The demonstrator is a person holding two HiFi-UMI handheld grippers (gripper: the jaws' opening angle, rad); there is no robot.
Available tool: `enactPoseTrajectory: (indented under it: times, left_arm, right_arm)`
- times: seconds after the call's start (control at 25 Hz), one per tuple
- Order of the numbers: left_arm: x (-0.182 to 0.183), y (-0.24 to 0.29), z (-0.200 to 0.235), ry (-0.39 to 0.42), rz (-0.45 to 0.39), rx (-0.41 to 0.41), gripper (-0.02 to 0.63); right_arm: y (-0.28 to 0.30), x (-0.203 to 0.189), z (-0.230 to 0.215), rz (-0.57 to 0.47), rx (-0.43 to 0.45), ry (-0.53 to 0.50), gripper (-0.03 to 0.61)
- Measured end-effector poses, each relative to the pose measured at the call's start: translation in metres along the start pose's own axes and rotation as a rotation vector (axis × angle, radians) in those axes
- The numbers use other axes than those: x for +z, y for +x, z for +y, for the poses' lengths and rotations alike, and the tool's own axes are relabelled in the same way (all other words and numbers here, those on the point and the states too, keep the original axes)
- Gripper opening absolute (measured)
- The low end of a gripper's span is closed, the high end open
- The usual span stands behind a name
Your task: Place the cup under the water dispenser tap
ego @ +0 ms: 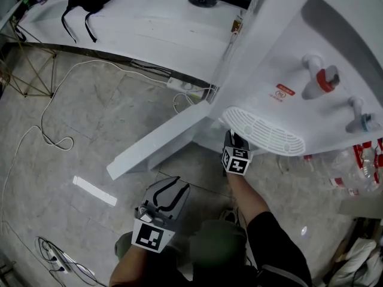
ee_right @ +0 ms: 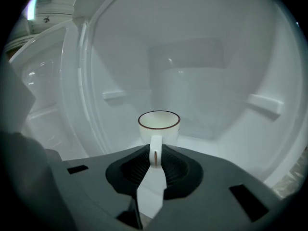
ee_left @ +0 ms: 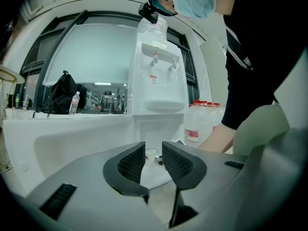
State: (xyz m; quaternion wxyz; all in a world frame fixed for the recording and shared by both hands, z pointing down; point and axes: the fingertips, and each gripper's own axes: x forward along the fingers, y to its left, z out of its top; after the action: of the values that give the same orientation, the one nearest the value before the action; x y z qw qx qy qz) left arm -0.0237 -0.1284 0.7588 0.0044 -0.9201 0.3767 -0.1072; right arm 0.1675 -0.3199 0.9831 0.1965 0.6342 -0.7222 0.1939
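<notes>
Your right gripper (ee_right: 154, 163) jaws pinch the cup (ee_right: 159, 125) by its handle; left gripper (ee_left: 153, 160) jaws apart, empty. Lift it level toward the tap (ego: 323, 81).

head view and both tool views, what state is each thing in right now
cup: upright, empty, inside the lower cabinet
right tool: shut on the cup's handle
left tool: open, nothing between its pads
cabinet door: swung open
red tap: no cup under it
blue tap: no cup under it
</notes>
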Motion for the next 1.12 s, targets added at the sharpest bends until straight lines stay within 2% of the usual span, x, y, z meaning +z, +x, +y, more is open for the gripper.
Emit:
enactPoseTrajectory:
  times: [0.4, 0.84, 1.12]
  left_arm:
    - [-0.008, -0.001, 0.012, 0.008, -0.001, 0.031, 0.101]
    - [-0.015, 0.004, 0.014, -0.034, -0.054, 0.011, 0.101]
    - [-0.019, -0.001, 0.02, -0.15, -0.077, 0.035, 0.1]
  right_arm:
    - [-0.014, 0.004, 0.002, -0.033, 0.086, 0.022, 0.083]
    - [-0.096, 0.002, 0.018, -0.071, 0.226, 0.119, 0.08]
    - [-0.158, 0.034, 0.031, -0.162, 0.298, 0.137, 0.08]
